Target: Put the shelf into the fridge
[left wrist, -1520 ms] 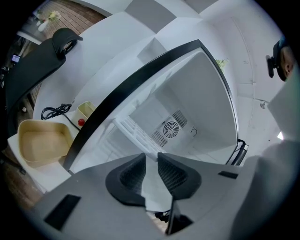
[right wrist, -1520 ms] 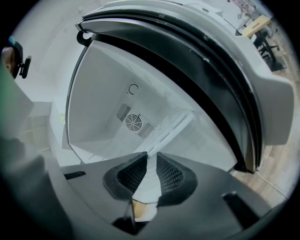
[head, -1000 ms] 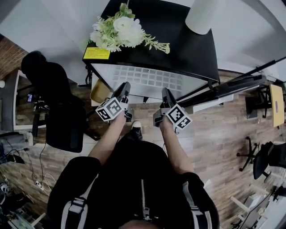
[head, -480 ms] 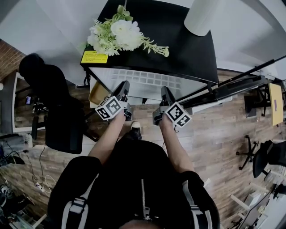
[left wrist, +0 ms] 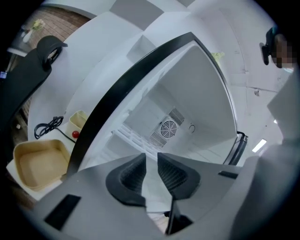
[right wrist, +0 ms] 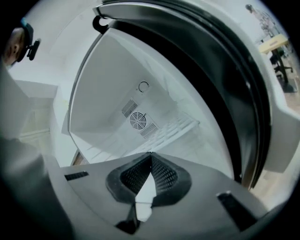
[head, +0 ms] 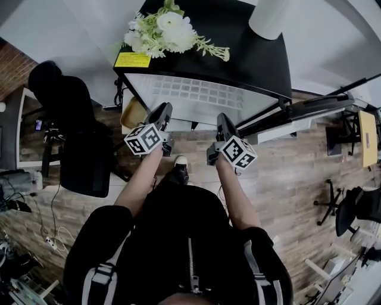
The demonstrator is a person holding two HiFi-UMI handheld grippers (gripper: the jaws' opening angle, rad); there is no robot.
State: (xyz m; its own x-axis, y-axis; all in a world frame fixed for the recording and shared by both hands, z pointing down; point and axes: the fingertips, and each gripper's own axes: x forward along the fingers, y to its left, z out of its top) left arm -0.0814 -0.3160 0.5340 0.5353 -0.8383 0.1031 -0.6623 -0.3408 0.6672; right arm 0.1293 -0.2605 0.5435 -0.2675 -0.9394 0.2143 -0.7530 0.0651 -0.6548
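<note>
The small fridge [head: 238, 53] has a black top and stands open, its door [head: 297, 113] swung out to the right. The white shelf [head: 202, 98], marked with a grid, sticks out of its front. My left gripper [head: 162, 111] is at the shelf's front left edge and grips it, with a narrow white strip between its pads [left wrist: 133, 173]. My right gripper [head: 224, 120] is at the front right edge. Its pads [right wrist: 161, 173] meet at their tips with nothing between them. Both gripper views look into the white interior, with a round fan [left wrist: 168, 127] on the back wall.
White flowers [head: 166, 33] and a white cylinder [head: 271, 18] stand on the fridge top. A beige tray [left wrist: 40, 164] lies on the floor left of the fridge, and a black chair [head: 77, 131] stands farther left. A person shows at the edge of both gripper views.
The fridge and shelf sit slightly higher in the head view than a second ago. Both grippers stay at the shelf's front edge, the left one a little higher and further left.
</note>
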